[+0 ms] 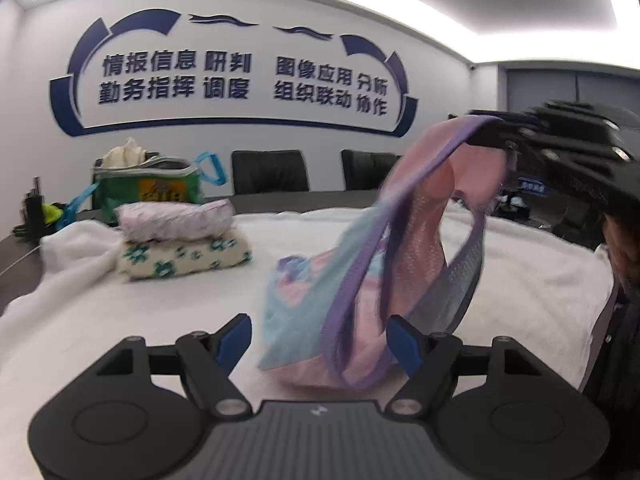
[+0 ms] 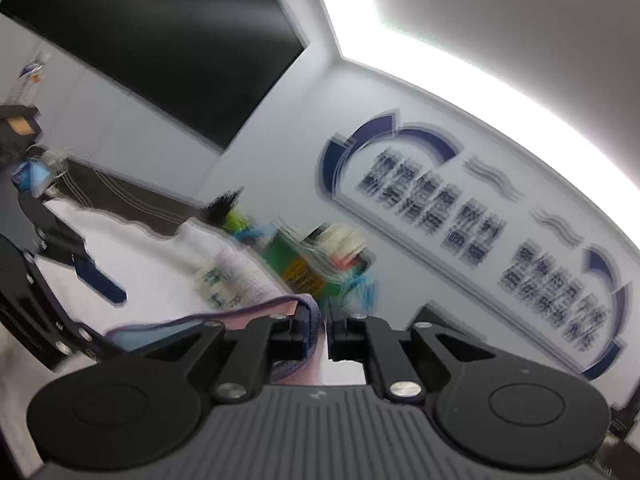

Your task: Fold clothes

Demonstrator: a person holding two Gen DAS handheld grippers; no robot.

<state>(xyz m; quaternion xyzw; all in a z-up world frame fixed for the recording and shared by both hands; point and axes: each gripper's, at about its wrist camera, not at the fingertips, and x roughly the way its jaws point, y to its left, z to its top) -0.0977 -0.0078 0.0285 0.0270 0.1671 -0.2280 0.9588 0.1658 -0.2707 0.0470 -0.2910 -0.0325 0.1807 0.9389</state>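
A pink, teal and purple-trimmed garment hangs over the white-covered table, its lower end resting on the cloth. My right gripper is shut on its purple hem and holds it up at the right; in the right wrist view the hem sits pinched between the closed fingers, at my right gripper. My left gripper is open, its blue pads on either side of the garment's lower end, not closed on it. The left gripper also shows in the right wrist view.
Two folded garments are stacked at the left: a pale pink one on a green-flowered one. Behind them stands a green bag with clothes in it. Black chairs line the table's far side. Dark clutter sits far left.
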